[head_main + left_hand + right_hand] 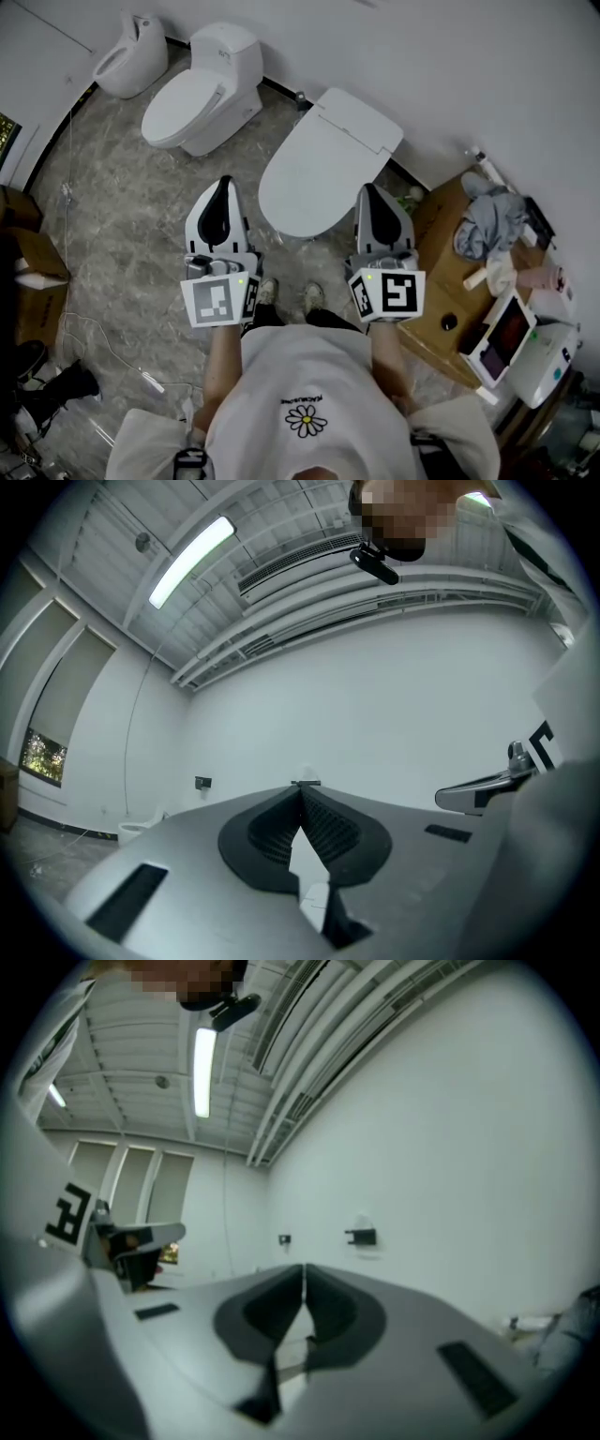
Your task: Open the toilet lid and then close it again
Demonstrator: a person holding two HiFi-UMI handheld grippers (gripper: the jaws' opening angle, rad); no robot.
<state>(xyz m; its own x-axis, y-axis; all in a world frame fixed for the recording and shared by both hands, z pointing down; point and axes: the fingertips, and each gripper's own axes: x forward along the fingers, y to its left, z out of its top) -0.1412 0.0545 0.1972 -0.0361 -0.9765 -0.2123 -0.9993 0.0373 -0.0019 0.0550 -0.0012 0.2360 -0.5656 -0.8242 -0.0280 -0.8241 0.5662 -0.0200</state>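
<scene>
A white toilet [323, 164] stands against the wall ahead of me, its lid [314, 173] down flat. My left gripper [223, 185] is shut and empty, held level to the left of the bowl's front. My right gripper [367, 190] is shut and empty too, just off the lid's right edge. In the left gripper view the jaws [302, 787] meet at the tip, pointing at a bare white wall. The right gripper view shows its jaws [304, 1267] closed the same way, facing the wall. Neither gripper touches the toilet.
A second white toilet [202, 98] and a smaller white fixture [129, 54] stand further left along the wall. A wooden table [450, 281] with cloths and devices is on the right. Cardboard boxes [33, 272] and cables lie on the marble floor at left.
</scene>
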